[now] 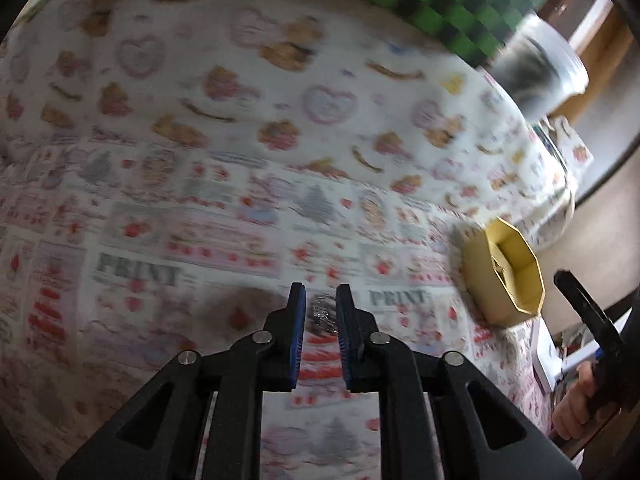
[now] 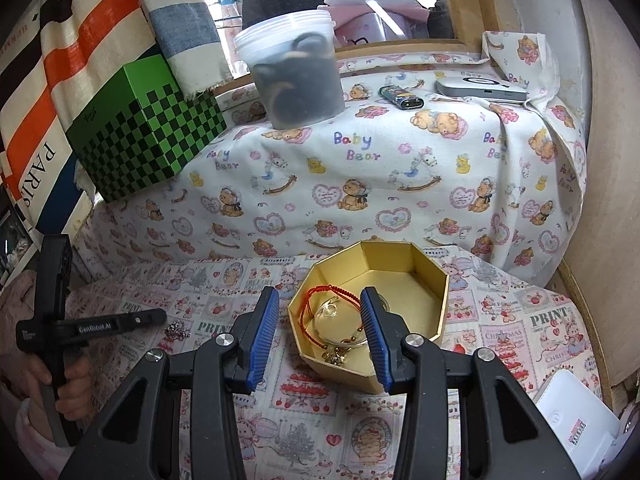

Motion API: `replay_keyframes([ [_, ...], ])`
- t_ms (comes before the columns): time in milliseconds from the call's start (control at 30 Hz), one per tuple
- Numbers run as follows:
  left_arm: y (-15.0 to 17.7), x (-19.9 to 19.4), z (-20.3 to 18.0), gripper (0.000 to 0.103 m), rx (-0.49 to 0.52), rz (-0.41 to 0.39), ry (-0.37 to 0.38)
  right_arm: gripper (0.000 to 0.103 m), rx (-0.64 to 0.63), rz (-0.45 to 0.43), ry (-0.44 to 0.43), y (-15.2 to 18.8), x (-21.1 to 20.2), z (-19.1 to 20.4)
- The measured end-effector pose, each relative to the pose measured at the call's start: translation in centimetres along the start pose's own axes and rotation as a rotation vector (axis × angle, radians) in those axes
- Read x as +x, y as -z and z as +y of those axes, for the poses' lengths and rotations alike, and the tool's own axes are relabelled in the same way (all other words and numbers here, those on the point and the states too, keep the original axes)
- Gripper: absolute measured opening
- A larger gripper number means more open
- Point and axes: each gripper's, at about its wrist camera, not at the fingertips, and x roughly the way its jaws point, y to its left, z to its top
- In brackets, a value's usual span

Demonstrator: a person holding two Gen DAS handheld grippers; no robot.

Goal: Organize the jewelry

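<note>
From the left wrist, the left gripper (image 1: 321, 306) brackets a silvery jewelry cluster (image 1: 322, 312) without yet pinching it, gold box (image 1: 506, 276) at three o'clock; from the right wrist, the right gripper (image 2: 320, 320) hangs unclenched over that box, likely awaiting the piece.

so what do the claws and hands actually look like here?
Both claws, left and right, are matte black linkages with silver pivot pins and ribbed blue pads. The left one's side carries white GenRobot.AI lettering. Bare hand, pink sleeve.
</note>
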Motion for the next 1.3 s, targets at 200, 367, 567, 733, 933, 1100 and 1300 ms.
replay_keyframes([
  [200, 0.3, -1.1, 0.5, 0.021, 0.013, -0.037, 0.046, 0.044, -0.007, 0.007, 0.007, 0.1, 0.4, 0.0],
  [367, 1.6, -0.7, -2.3, 0.02, 0.131, -0.005, 0.07, 0.044, -0.019, 0.012, 0.013, 0.2, 0.5, 0.2],
  [567, 1.9, 0.7, -3.9, 0.02, 0.189, 0.007, -0.024, 0.044, -0.017, 0.008, 0.01, 0.2, 0.5, 0.1],
  [733, 1.8, 1.0, -3.4, 0.005, 0.175, 0.007, -0.022, 0.044, -0.016, -0.001, 0.003, 0.1, 0.1, 0.1],
  [933, 1.5, -1.3, -3.1, 0.005, 0.127, -0.042, 0.121, 0.044, -0.022, 0.006, 0.004, 0.2, 0.2, 0.3],
  [1100, 1.3, -2.8, -2.3, 0.005, 0.085, -0.056, 0.231, 0.044, -0.036, 0.013, 0.004, 0.5, 0.5, 0.7],
  [1300, 1.5, -4.4, -3.6, 0.005, 0.179, -0.14, 0.122, 0.044, -0.07, 0.036, -0.033, 0.9, 0.9, 1.8],
])
